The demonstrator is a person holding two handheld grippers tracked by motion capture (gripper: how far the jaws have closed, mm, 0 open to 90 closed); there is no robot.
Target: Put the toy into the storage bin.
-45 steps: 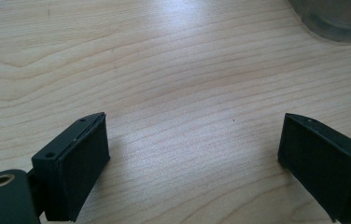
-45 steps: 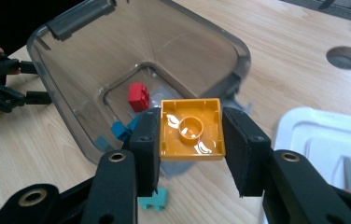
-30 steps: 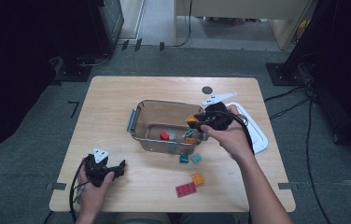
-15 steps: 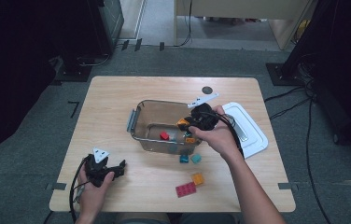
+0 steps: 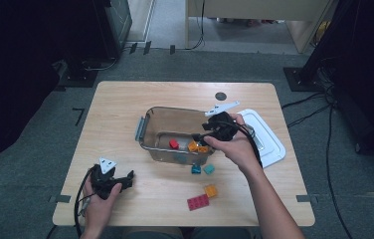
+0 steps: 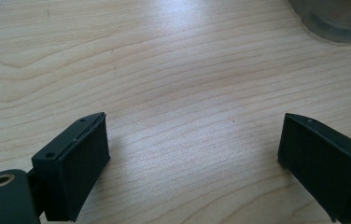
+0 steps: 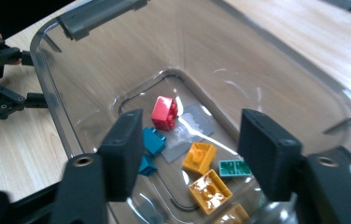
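The right claw (image 5: pixel 206 140) hangs over the 3 o'clock end of the clear bin (image 5: pixel 147 122), jaws apart and empty. In the right gripper view they frame the bin's floor, where a red brick (image 7: pixel 164 112), two orange bricks (image 7: pixel 200 157) and a small green brick (image 7: pixel 235 167) lie loose under the jaws; two teal shapes by the near wall may be bricks outside, seen through the plastic.

The work in hand looks like gathering bricks into the bin. Those not yet in lie on the bench at about 6 o'clock from the right claw — two teal bricks (image 5: pixel 195 169) just outside the bin's near wall, then an orange brick (image 5: pixel 210 190) and a flat red brick (image 5: pixel 198 202) nearer the bench's front edge. The flat red brick's long axis runs roughly 8 to 2 o'clock, so jaws closing across its short side would suit it. The right hand (image 5: pixel 234 149) is much nearer to all four than the left claw (image 5: pixel 125 180), which rests low near the 7 o'clock corner of the bench, jaws wide open on bare wood in the left gripper view.

Against the frame a second ago, the right claw has come from the bin's 3 o'clock rim, near the white lid (image 5: pixel 269 142), inward and down over the bin's floor — orange shows at its jaws then, and now the jaws are bare. The left claw has not moved.
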